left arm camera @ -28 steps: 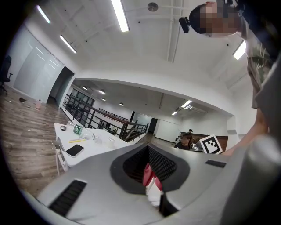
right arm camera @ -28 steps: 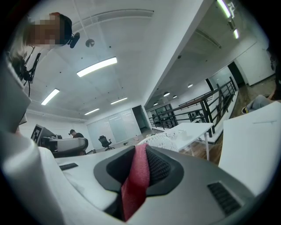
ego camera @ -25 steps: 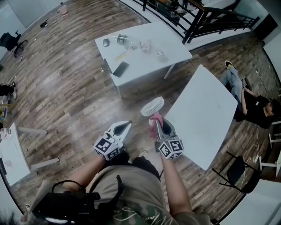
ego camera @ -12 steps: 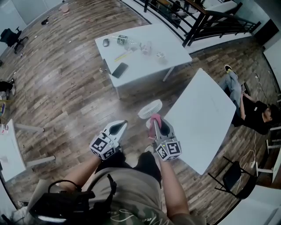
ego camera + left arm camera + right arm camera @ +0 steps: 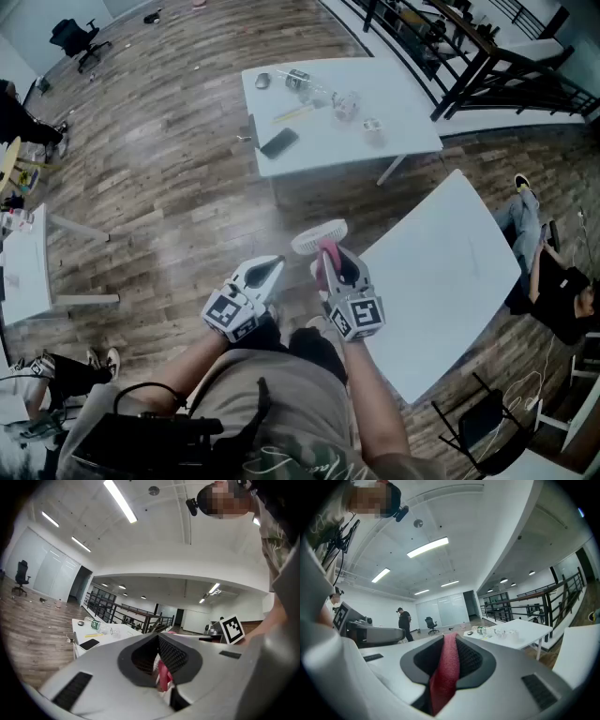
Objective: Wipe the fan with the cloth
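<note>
Fan (image 5: pixel 319 236): round, white, slatted grille, centre frame. Cloth (image 5: pixel 446 665): red, nubby weave, pinched between right gripper (image 5: pixel 331 259) jaws. Left gripper (image 5: pixel 273 268): moulded grey jaws fully closed.

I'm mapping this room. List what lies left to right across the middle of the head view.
Small white table → left gripper → right gripper with the pink cloth → large white table → seated person.
</note>
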